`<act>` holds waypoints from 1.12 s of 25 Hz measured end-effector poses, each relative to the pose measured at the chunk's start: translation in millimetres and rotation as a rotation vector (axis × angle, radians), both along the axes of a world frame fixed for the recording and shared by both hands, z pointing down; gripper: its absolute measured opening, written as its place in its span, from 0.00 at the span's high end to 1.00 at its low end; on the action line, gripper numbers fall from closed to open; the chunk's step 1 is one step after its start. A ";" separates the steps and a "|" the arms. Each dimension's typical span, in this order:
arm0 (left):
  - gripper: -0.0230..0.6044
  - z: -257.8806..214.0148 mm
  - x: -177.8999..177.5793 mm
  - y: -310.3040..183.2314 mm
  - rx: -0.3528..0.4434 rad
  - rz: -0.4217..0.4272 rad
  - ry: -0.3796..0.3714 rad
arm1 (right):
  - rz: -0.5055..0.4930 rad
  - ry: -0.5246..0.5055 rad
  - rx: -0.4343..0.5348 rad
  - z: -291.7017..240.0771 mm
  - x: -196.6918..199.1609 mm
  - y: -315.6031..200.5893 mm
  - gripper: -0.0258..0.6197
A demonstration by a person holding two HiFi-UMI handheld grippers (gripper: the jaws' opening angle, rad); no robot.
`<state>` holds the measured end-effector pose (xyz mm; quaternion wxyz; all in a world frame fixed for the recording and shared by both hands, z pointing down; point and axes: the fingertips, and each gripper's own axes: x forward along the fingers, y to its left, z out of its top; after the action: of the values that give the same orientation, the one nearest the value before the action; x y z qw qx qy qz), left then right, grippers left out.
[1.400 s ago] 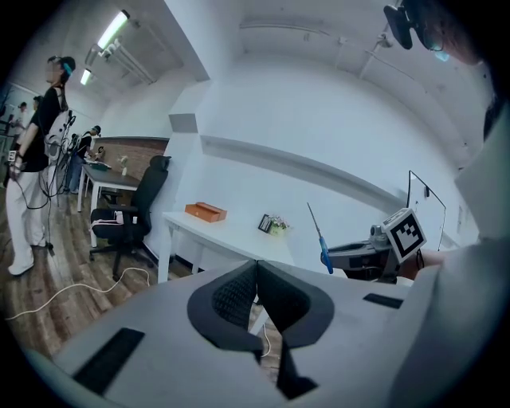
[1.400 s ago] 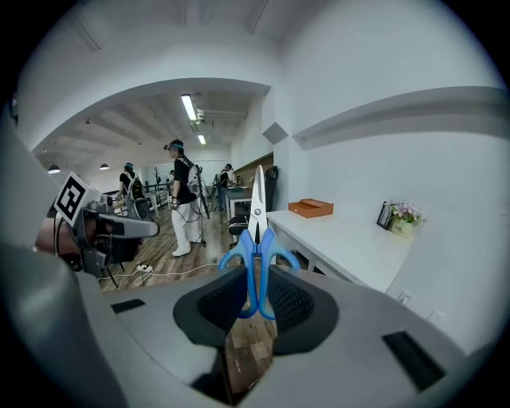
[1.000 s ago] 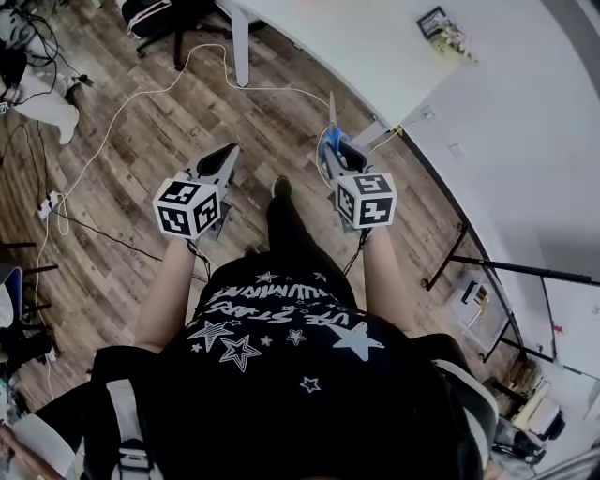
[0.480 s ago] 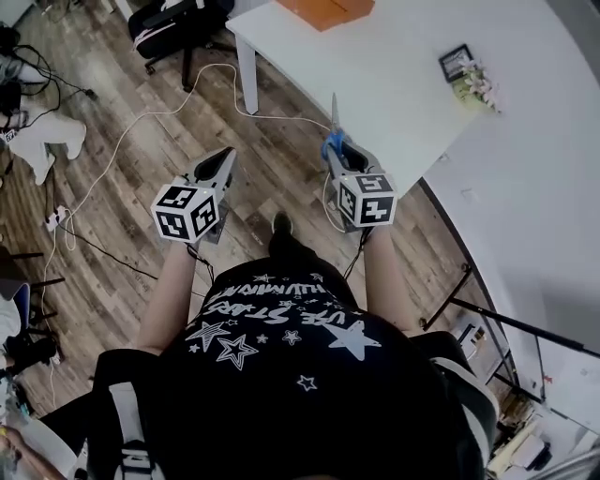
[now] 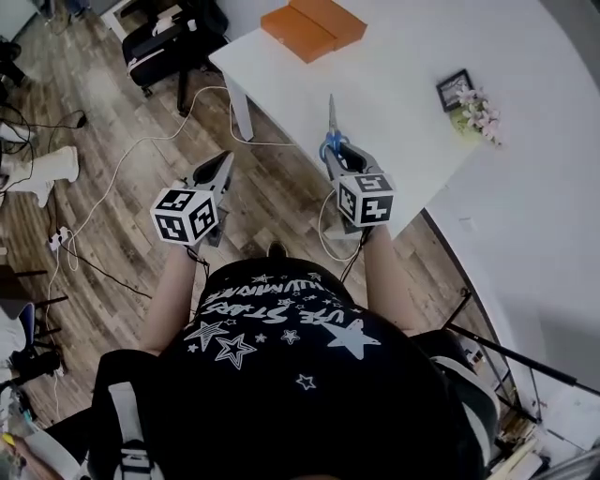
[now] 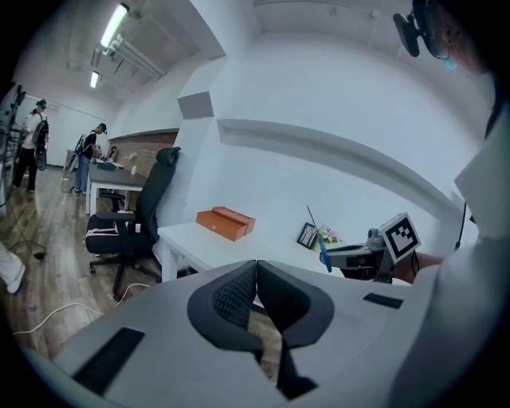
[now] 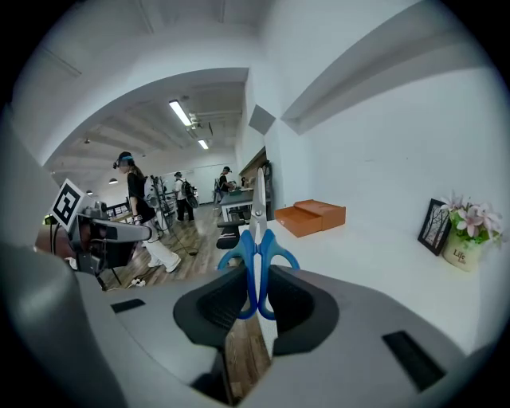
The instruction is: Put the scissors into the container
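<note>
The right tongs (image 5: 337, 157) pinch the scissors (image 5: 331, 120) by the blue handles, blades forward; the left tongs (image 5: 221, 171) are pressed together, empty. Grip firmly and carry over the worktop (image 5: 394, 103) to the orange box (image 5: 312, 26), presumably the container.

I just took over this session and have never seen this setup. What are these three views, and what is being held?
No robot arm here: a person holds a two-jaw gripper in each hand. The head view looks down from the person's head; the other two cameras ride on the grippers, looking along the jaws. The right gripper is shut on blue-handled scissors, blades pointing forward. The left gripper is shut and empty. On the white table sit an orange box, a picture frame and potted flowers.
</note>
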<state>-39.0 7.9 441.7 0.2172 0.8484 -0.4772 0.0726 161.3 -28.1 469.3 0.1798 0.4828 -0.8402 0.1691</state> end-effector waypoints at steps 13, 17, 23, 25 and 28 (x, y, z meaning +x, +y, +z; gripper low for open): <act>0.93 2.9 12.7 -57.0 -0.010 0.003 -0.013 | -0.038 0.030 -0.003 1.9 0.3 -56.1 0.80; 0.93 12.3 11.4 -79.6 -0.027 0.010 -0.008 | -0.037 0.043 -0.012 6.9 1.1 -70.8 0.80; 0.93 9.6 20.4 -131.3 -0.006 0.058 0.003 | -0.009 0.064 0.006 1.6 7.6 -113.4 0.80; 0.93 8.7 18.7 -151.3 0.000 0.067 0.006 | -0.002 0.071 0.009 1.0 5.7 -131.6 0.80; 0.93 11.7 12.8 -184.6 -0.006 0.079 0.011 | 0.005 0.084 0.007 2.0 -0.2 -162.1 0.80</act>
<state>-26.2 -176.8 453.4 0.2193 0.8664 -0.4418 0.0781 161.1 -190.2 471.2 0.2130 0.4924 -0.8312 0.1461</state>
